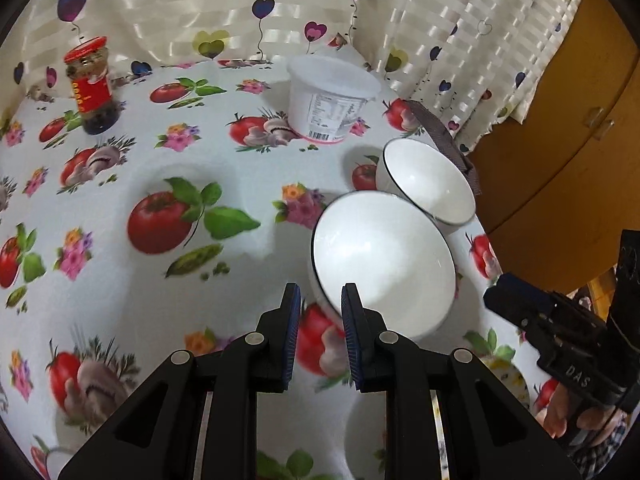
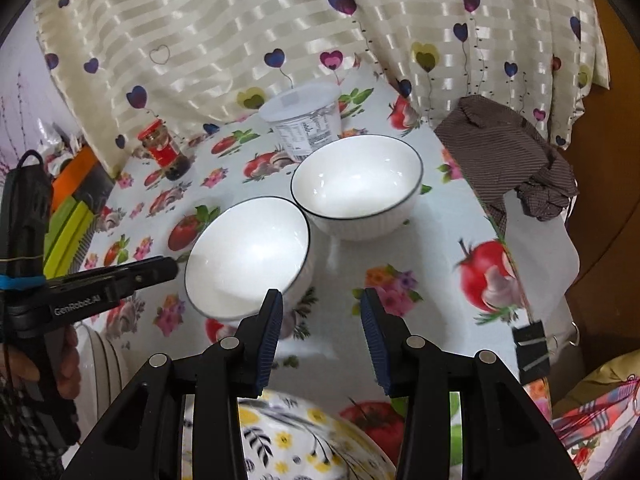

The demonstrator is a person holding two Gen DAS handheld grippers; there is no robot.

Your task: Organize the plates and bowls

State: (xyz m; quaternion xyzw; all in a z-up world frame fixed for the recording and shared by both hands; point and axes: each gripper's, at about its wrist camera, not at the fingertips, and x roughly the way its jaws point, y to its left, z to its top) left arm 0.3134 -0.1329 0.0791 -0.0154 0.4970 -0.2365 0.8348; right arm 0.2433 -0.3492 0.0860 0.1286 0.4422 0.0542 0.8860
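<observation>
Two white bowls with dark rims are on the fruit-print tablecloth. The near bowl (image 1: 384,264) (image 2: 248,252) is tilted and raised off the cloth. My left gripper (image 1: 320,304) (image 2: 172,266) is shut on its rim, one finger inside the bowl and one outside. The far bowl (image 1: 428,180) (image 2: 356,184) stands upright just behind it, close to touching. My right gripper (image 2: 320,300) (image 1: 496,292) is open over the cloth to the right of the held bowl, with nothing between its fingers.
A red-lidded jar (image 1: 90,84) (image 2: 164,148) and a white lidded tub (image 1: 332,100) (image 2: 308,124) stand at the back by the curtain. A floral plate (image 2: 300,440) lies below my right gripper, stacked plates (image 2: 104,360) at left. A brown cloth (image 2: 508,160) drapes the table's right edge.
</observation>
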